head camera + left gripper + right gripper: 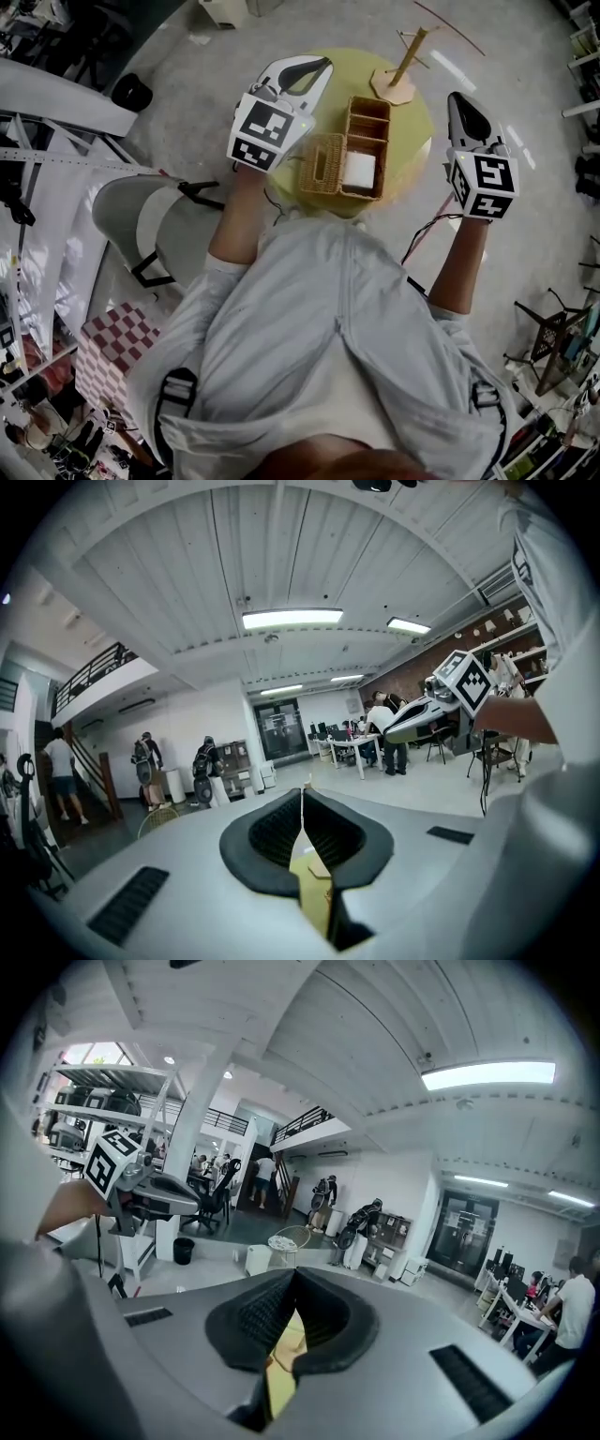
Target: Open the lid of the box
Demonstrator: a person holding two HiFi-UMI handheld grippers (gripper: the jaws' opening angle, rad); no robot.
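Box (367,140) shows only in head view; left gripper (302,797), right gripper (290,1277) jaws closed, empty.

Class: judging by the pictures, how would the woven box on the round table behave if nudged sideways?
The woven box looks light, being open basketwork, so it would probably slide. It sits low and wide, so tipping seems unlikely. Its lid, lying open alongside, might swing if hinged.

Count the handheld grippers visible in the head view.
2: the left gripper by the yellow table's left edge, the right gripper by its right edge. Both tongs shut; none hidden.
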